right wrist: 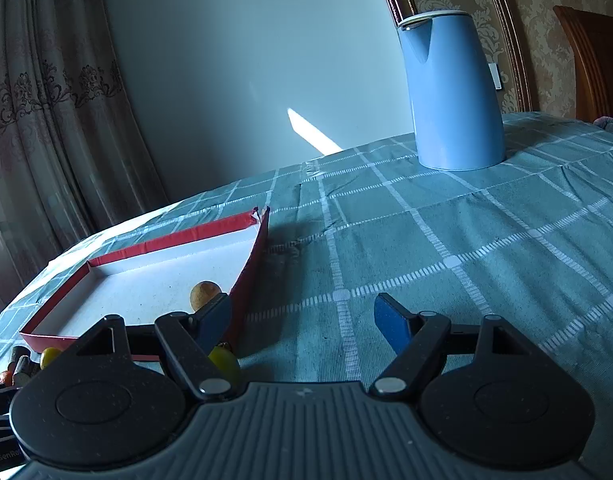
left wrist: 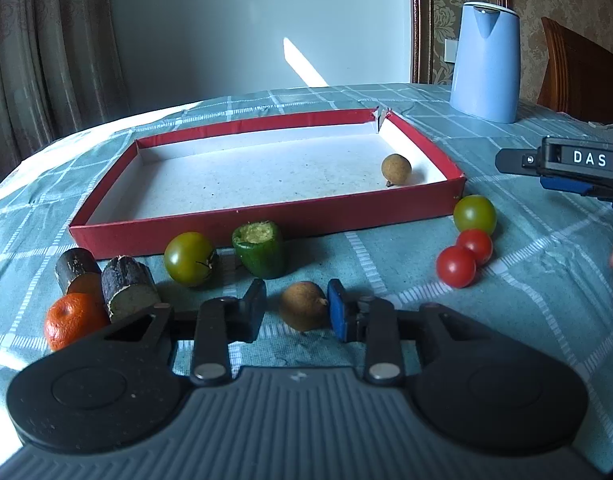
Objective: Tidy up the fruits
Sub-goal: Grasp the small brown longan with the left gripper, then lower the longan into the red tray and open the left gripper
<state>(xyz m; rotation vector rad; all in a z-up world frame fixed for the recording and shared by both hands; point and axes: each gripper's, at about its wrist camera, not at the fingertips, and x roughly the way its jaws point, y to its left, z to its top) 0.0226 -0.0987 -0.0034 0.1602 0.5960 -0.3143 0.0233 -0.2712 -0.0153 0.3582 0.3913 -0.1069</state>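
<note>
Brown round fruit [left wrist: 303,305] lies on the checked tablecloth [left wrist: 526,280], between the fingers of the left gripper [left wrist: 297,310]; jaws spread, right pad at its side, left pad apart. A second brown fruit [left wrist: 396,169] sits inside the red tray [left wrist: 266,222], near its right wall. In front of the tray: green tomato [left wrist: 188,258], cut green pepper [left wrist: 260,249], orange [left wrist: 72,320]; two red tomatoes [left wrist: 464,258] to the right. Right gripper [right wrist: 304,320] jaws wide apart, holding nothing, over bare cloth. Blue kettle [right wrist: 450,92] behind.
</note>
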